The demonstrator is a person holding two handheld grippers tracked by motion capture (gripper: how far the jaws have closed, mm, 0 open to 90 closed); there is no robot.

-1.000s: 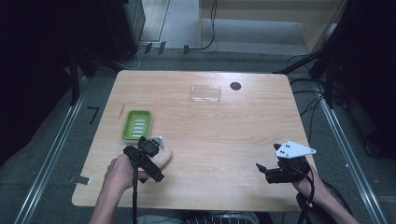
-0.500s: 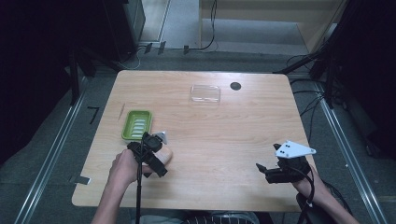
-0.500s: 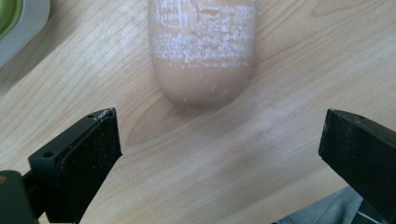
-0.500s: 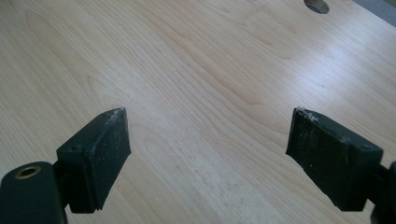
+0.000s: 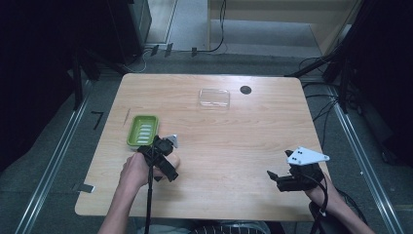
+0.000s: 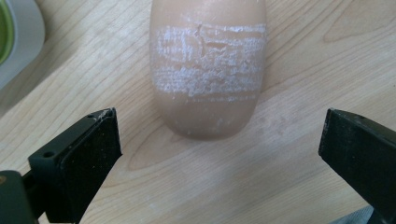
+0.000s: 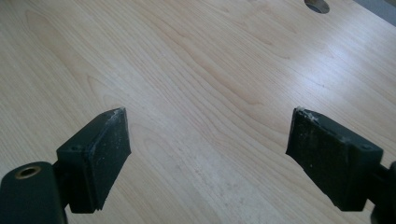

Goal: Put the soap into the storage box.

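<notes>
Two grippers spread wide, nothing gripped yet.

From above, I'm easing my left gripper rightward from the soap dish; its own view is framing what is probably a soap bar on the table ahead. My right gripper is idling empty.

Your left claw covers most of tan soap bar in high view; bar's far end cut off by top edge in left gripper view. Green soap dish cropped at left edge there, only corner visible. Dark round spot on counter clipped by top edge in right gripper view. Clear lid too small and faint for you to tell detail.
</notes>
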